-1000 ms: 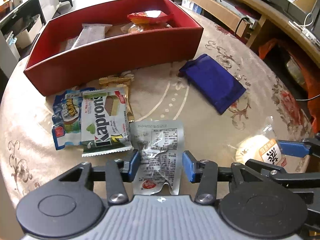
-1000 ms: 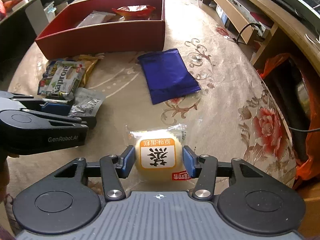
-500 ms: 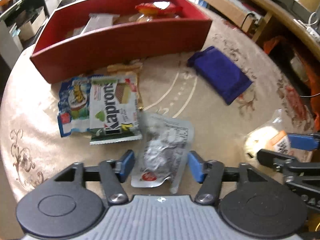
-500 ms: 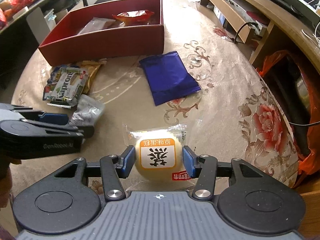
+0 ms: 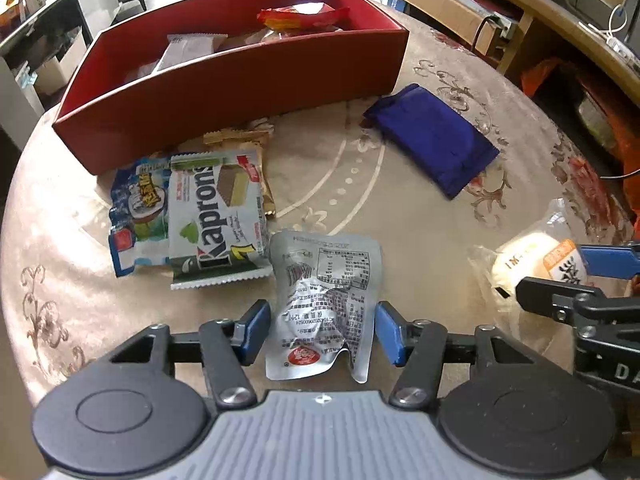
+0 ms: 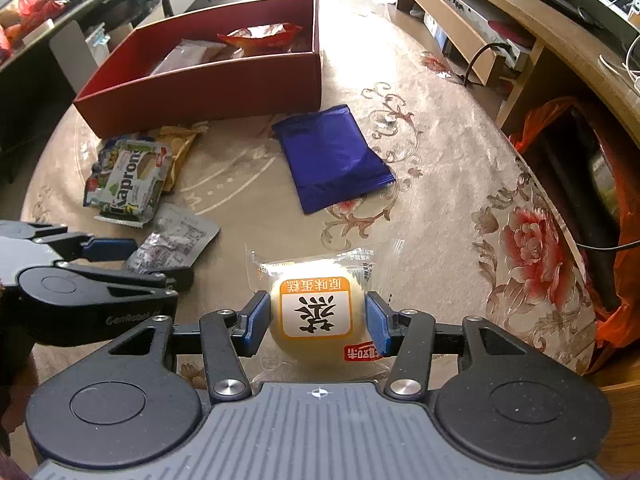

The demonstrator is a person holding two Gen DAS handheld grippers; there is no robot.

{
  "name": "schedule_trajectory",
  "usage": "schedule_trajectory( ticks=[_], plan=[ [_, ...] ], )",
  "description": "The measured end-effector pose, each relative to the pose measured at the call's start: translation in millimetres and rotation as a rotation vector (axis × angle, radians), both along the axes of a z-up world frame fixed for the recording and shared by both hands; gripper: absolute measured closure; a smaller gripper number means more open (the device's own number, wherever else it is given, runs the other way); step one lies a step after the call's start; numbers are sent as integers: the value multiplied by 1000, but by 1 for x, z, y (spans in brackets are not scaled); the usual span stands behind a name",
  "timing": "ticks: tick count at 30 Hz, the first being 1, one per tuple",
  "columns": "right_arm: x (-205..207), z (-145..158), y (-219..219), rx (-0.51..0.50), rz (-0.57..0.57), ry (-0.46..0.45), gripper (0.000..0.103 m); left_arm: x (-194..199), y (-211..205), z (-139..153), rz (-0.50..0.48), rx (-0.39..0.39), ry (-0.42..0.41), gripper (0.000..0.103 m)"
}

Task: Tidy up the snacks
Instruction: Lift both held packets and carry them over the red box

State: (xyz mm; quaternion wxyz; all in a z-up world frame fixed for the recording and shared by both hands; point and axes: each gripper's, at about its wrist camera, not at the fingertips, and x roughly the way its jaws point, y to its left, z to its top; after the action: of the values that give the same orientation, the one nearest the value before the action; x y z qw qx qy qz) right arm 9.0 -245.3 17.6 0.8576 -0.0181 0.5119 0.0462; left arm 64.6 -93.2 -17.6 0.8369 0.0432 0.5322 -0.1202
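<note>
The left gripper (image 5: 322,330) has its blue-padded jaws spread on either side of a crinkled silver foil sachet (image 5: 326,304) printed with black text; the pads flank the sachet's edges with slight gaps, so it is not clamped. The right gripper (image 6: 316,324) presses its blue pads against both sides of a round pale-yellow cake in a clear wrapper with an orange-and-white label (image 6: 316,310), gripping it just above or on the cloth; which one cannot be told. Beyond the sachet lies a small heap of packets: a white-and-green Kaprons wafer packet (image 5: 218,216) on top of a blue-and-white snack bag (image 5: 136,216) and a gold wrapper (image 5: 240,138), both largely covered. A flat dark-blue foil packet (image 5: 434,144) lies apart to the right. Behind them stands a long red rectangular box (image 5: 232,88) holding a red-and-yellow packet (image 5: 300,18) and a pale wrapped bar (image 5: 188,48); its near wall hides the rest of its contents. Everything rests on a round table with a beige floral cloth (image 6: 460,184).
</note>
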Motion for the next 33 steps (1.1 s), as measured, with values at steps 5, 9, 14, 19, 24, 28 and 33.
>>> schedule_trajectory(
  ticks=[5, 9, 14, 19, 24, 28, 33],
  plan=[
    [1, 1, 2, -4, -1, -8, 45, -3, 6, 13, 12, -38, -26, 48],
    [2, 7, 3, 2, -8, -31, 45, -1, 11, 25, 30, -73, -46, 48],
    [6, 15, 6, 14, -15, -60, 45, 1, 17, 37, 43, -94, -78, 48],
    [9, 20, 9, 17, -16, -83, 45, 5, 22, 46, 59, -112, -104, 48],
    [14, 29, 12, 22, -27, -117, 45, 11, 27, 54, 76, -122, -130, 47],
    [22, 36, 17, 34, -27, -144, 45, 17, 29, 60, 84, -117, -157, 47],
    [30, 42, 24, 32, -25, -166, 45, 25, 33, 68, 95, -119, -178, 47]
  ],
)
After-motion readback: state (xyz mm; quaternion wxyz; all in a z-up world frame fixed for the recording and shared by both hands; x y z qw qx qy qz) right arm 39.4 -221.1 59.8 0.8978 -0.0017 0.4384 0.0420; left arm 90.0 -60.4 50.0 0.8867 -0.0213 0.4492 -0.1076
